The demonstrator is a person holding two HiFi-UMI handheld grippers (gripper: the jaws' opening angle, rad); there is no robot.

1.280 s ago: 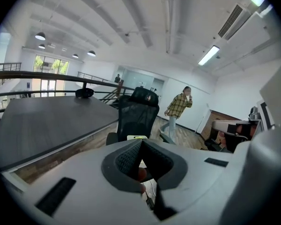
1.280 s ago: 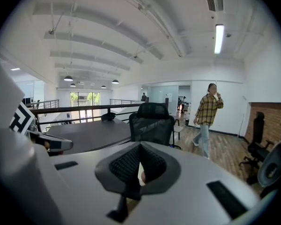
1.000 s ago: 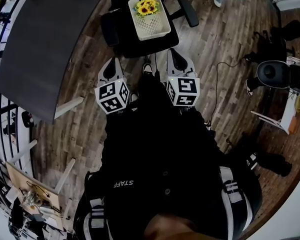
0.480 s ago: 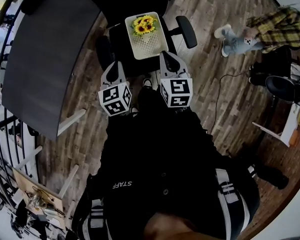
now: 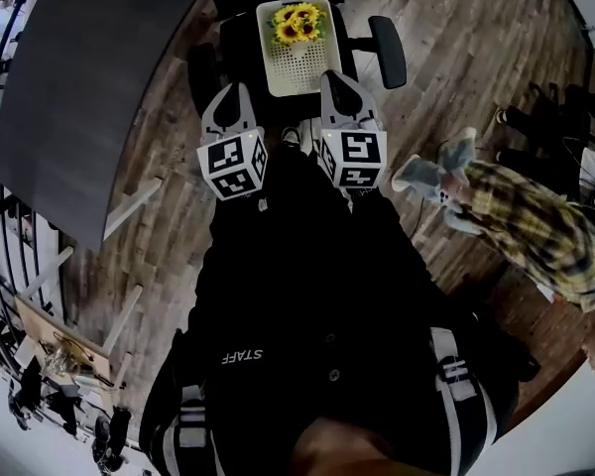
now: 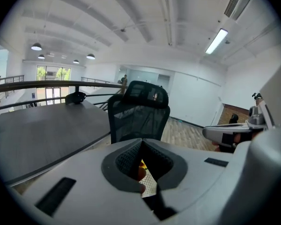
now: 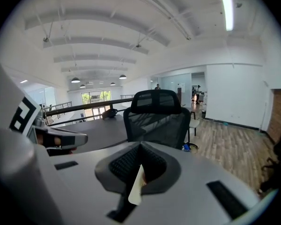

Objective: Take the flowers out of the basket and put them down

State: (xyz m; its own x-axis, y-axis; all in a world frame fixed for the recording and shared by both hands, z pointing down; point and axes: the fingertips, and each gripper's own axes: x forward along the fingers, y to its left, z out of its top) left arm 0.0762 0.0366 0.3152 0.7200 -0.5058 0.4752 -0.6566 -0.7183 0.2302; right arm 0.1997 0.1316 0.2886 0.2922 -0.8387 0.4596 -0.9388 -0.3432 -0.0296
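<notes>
A white perforated basket [image 5: 297, 67] rests on the seat of a black office chair [image 5: 388, 51], with yellow sunflowers [image 5: 299, 25] in its far end. My left gripper [image 5: 232, 92] hovers just short of the basket's near left corner, jaws shut and empty. My right gripper [image 5: 335, 77] lies beside the basket's near right edge, also shut on nothing. In the left gripper view, a bit of flower [image 6: 141, 165] and basket [image 6: 150, 184] shows through the notch under the closed jaws [image 6: 141, 142]. The right gripper view shows the basket's rim [image 7: 136, 189] below its jaws [image 7: 140, 146].
A dark grey table [image 5: 79, 97] stands left of the chair. A person in a plaid shirt [image 5: 526, 231] is on the wooden floor at the right. The chair's mesh back [image 6: 139, 111] rises behind the basket.
Both grippers have moved forward to the near end of the basket. The person in plaid has walked from the far right down to my right side.
</notes>
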